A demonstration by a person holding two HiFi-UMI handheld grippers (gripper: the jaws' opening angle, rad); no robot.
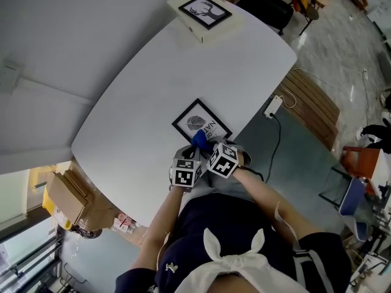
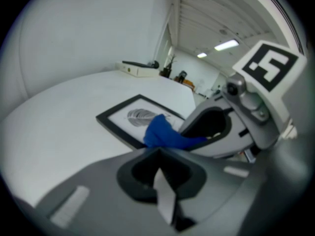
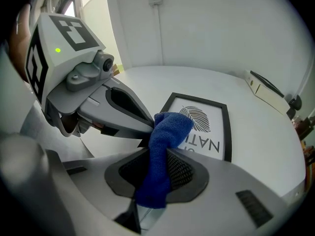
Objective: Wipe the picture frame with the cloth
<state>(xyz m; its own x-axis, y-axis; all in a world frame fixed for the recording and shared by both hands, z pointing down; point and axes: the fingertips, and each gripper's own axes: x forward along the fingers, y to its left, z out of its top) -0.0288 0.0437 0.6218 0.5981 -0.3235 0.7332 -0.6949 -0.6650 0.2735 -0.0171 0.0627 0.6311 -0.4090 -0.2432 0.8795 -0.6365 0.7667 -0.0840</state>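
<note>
- The right gripper [image 3: 158, 157] has its jaws closed on the blue cloth [image 3: 170, 127]. The cloth runs up between them and bunches out past the tips. Only a small wad shows beyond the jaws, so a firm stroke could put hard jaw tips on the glass instead of fabric and mark it.
- The left gripper [image 2: 158, 150] has its jaws together, with the tips right at the cloth's bunched end. I cannot tell whether they pinch a fold of it. If they do and the two grippers draw apart, the cloth could be tugged out of the right jaws.
- The picture frame [image 3: 199, 129] lies flat on the white table [image 1: 183, 66], just beyond both grippers and close to the table's near right edge. Nothing pins it down, so a sideways wipe would likely slide it rather than clean it. A drag toward the near or right side could take it off the edge.
- The cloth sits over the frame's near left corner, but I cannot tell whether it touches. Starting from a corner risks catching the raised black border and tipping the frame up.
- The grippers are crowded side by side, so a quick sweep to the left could knock one against the other.
- A power strip [image 1: 272, 107] with its cord sits at the table's right edge, near the frame. A wide stroke to the right might snag it.
- The second frame [image 1: 204, 11] on its box at the far end is well apart and looks safe.
</note>
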